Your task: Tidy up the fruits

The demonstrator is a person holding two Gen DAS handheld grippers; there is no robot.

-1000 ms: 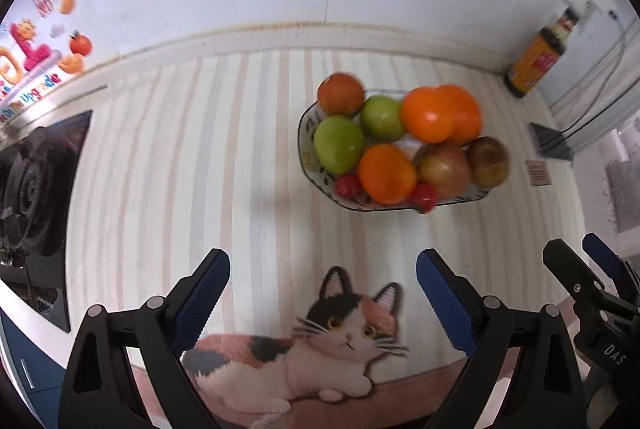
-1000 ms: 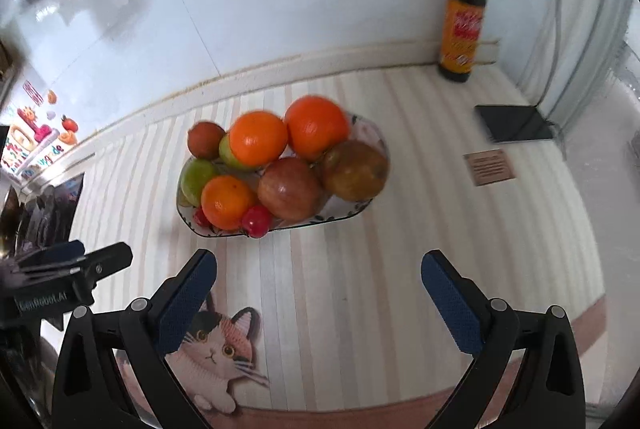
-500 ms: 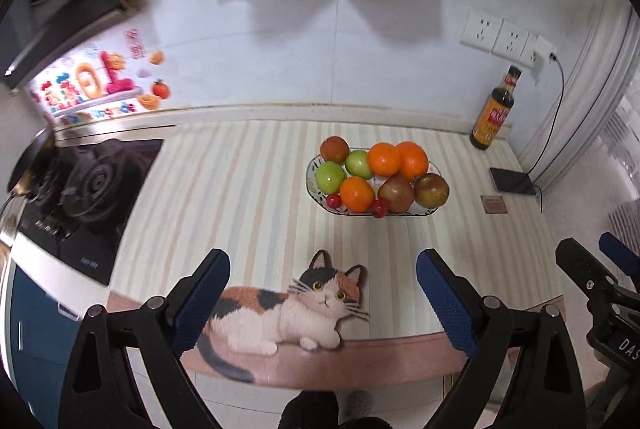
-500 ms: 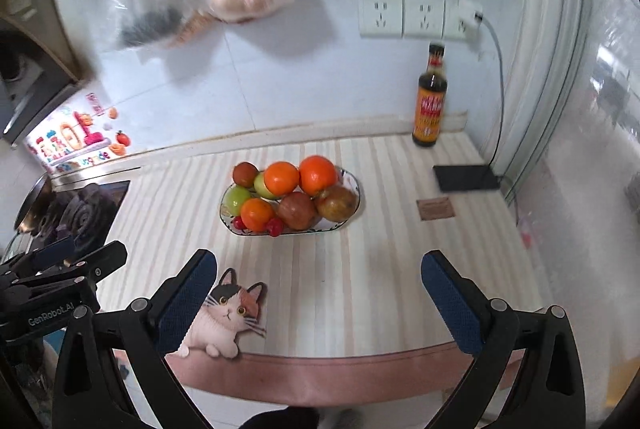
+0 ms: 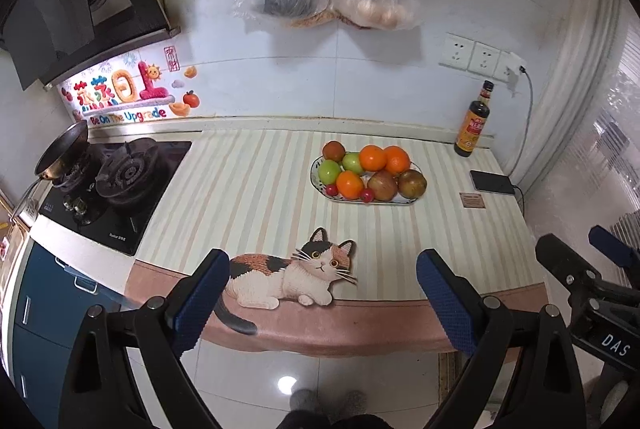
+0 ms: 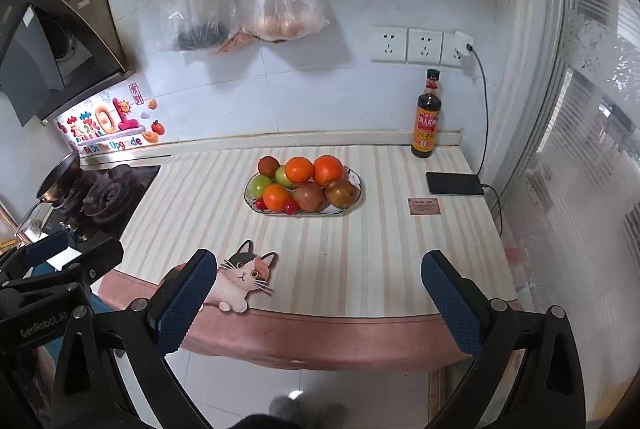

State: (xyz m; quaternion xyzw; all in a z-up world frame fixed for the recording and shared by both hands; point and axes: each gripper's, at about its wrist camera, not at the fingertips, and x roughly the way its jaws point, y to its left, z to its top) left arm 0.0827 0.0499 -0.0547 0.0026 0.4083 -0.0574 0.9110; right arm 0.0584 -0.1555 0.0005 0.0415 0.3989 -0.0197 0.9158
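An oval plate (image 5: 404, 201) (image 6: 352, 207) on the striped counter holds a pile of fruit: oranges (image 5: 373, 157) (image 6: 299, 169), green apples (image 5: 329, 171) (image 6: 260, 185), brownish-red fruits (image 5: 412, 183) (image 6: 341, 192) and small red ones (image 5: 367, 194) (image 6: 291, 205). My left gripper (image 5: 323, 285) is open and empty, held back off the counter's front edge. My right gripper (image 6: 319, 287) is open and empty, also back from the edge. Each gripper shows at the side of the other's view.
A cat-shaped mat (image 5: 288, 275) (image 6: 244, 279) lies at the front edge. A gas stove (image 5: 116, 181) with a pan (image 5: 64, 149) stands left. A sauce bottle (image 6: 428, 115), a charging phone (image 6: 454, 183) and a small card (image 6: 424, 206) are right. Bags (image 6: 276, 1) hang on the wall.
Both grippers have pulled far back and up from the plate; the whole counter, the stove and the floor are now in view. Both stay open and empty.
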